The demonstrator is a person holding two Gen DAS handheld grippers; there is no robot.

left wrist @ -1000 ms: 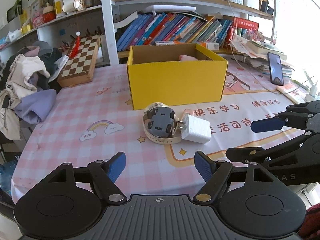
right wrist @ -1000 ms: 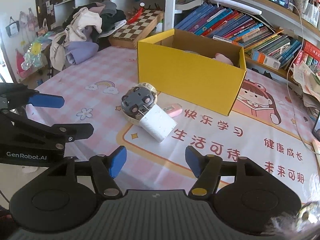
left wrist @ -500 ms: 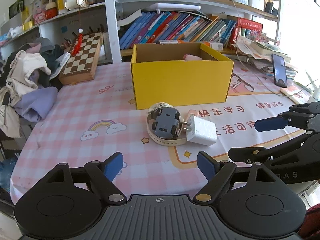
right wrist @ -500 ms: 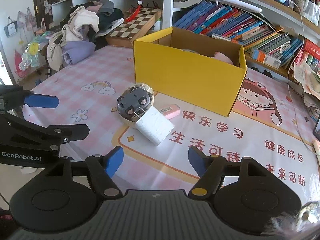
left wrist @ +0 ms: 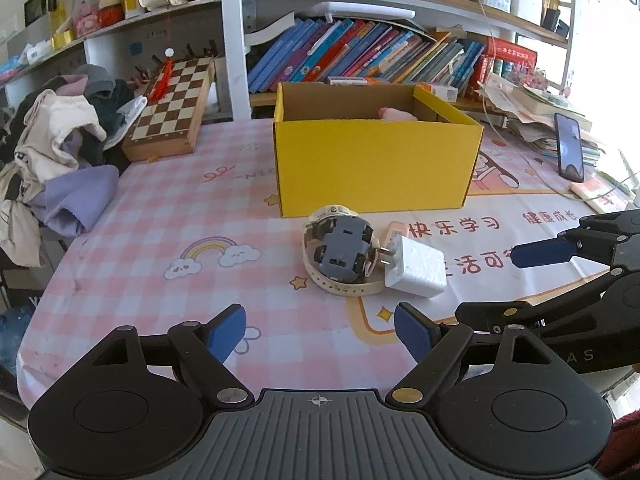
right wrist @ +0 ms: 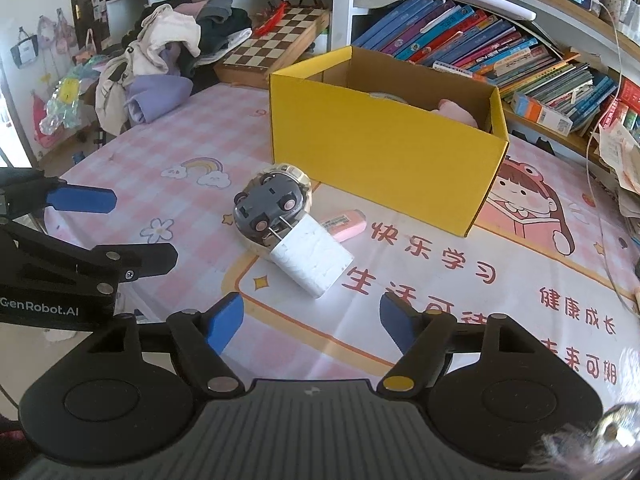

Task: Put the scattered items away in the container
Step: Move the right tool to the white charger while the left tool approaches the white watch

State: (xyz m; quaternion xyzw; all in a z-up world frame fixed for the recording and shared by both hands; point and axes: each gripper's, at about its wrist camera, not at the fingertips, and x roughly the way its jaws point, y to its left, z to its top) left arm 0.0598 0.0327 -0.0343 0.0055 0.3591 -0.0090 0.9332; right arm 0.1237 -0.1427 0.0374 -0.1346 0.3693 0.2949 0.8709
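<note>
A yellow cardboard box (left wrist: 376, 168) (right wrist: 380, 148) stands open on the pink checked tablecloth, with a pink item inside. In front of it lie a grey toy car (left wrist: 342, 246) (right wrist: 270, 200) upside down inside a cream watch strap (left wrist: 340, 290), a white plug charger (left wrist: 416, 268) (right wrist: 310, 262) and a pink eraser (right wrist: 346, 220). My left gripper (left wrist: 320, 330) is open and empty, short of the pile. My right gripper (right wrist: 312, 320) is open and empty, just short of the charger. Each gripper shows in the other's view, the right (left wrist: 560, 280) and the left (right wrist: 80, 232).
A chessboard (left wrist: 172, 108) leans at the back left beside a heap of clothes (left wrist: 60, 152). Bookshelves (left wrist: 380, 60) run behind the box. A phone (left wrist: 570, 152) and papers lie at the far right. The table edge is near on the left.
Both grippers have shifted slightly, so the pile sits more centred and a little nearer in each view. Both stay open. Nothing on the table has moved.
</note>
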